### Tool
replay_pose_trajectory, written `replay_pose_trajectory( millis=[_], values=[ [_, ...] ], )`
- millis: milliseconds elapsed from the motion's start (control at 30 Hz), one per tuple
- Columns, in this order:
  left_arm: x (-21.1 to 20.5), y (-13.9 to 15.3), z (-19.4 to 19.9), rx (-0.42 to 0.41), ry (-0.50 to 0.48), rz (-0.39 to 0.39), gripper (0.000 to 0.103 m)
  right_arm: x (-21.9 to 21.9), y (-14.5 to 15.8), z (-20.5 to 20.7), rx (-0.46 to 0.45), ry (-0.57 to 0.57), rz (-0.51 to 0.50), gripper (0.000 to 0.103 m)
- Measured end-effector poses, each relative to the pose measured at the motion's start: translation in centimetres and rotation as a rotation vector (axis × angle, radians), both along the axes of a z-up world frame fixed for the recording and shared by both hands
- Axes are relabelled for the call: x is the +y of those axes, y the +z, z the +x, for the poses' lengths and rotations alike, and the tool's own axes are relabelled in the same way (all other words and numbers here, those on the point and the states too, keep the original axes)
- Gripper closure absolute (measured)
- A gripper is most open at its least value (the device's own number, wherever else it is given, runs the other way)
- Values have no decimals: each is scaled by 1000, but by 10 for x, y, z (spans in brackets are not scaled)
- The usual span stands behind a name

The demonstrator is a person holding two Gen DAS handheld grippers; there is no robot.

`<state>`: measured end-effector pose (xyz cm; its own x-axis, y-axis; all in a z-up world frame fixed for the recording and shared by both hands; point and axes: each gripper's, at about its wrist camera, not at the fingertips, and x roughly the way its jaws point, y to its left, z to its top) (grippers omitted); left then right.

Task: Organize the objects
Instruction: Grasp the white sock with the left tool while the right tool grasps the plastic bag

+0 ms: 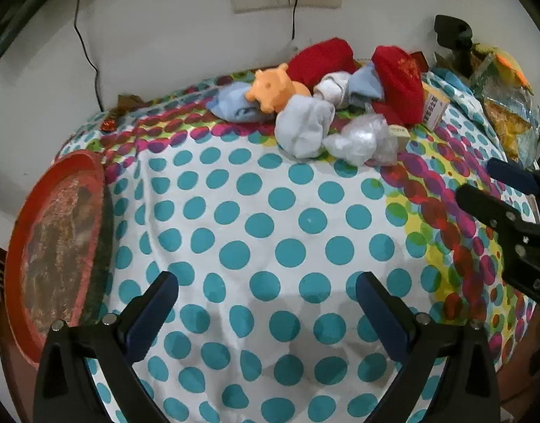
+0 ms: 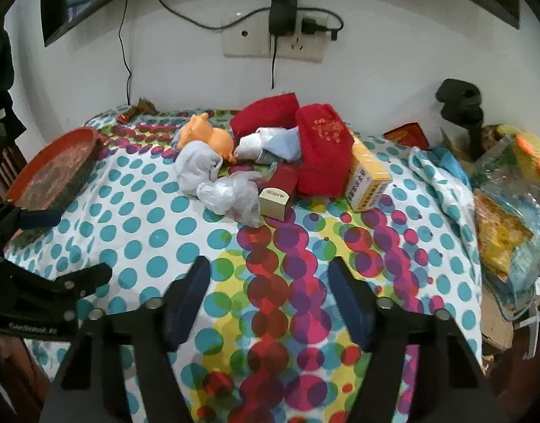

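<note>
Two grippers, the left gripper [image 1: 266, 294] and the right gripper [image 2: 268, 282], are held empty with jaws spread over the near dotted cloth [image 1: 256, 232], presumably for approaching the far heap around the orange toy [image 1: 273, 90], while the red tray [image 1: 58, 246] is left waiting at the left.

**Room and background**

You face a white wall [image 2: 393, 35] carrying a socket plate [image 2: 273, 40] with a black adapter [image 2: 283, 8] plugged in; a cable [image 2: 123, 46] hangs down the wall. A dotted cloth [image 1: 270, 246] covers the table. Lighting is dim.
</note>
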<state>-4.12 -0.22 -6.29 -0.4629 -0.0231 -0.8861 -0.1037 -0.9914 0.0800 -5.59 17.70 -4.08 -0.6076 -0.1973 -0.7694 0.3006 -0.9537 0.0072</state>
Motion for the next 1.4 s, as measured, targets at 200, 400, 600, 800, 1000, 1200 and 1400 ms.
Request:
replay_pose_trajectory(
  millis=[200,400,600,800,1000,1200,1400],
  values=[
    [-13,0,-11,66,20,37,0,-19,-11,-27,1,87,-9,48],
    [-23,-8,-25,47,25,6,0,-44,-19,-55,17,128,41,49],
    [-27,-11,-32,44,14,8,0,-60,-30,-73,9,157,54,49],
    [-29,-6,-43,61,49,-13,0,-70,-34,-84,33,166,94,48],
    [-26,1,-56,81,37,-16,0,-70,-45,-91,16,162,100,55],
    [-23,-6,-75,64,50,18,0,-53,-40,-77,11,139,10,62],
    [-16,-9,-93,108,36,115,0,-32,-29,-41,60,113,6,62]
  ],
)
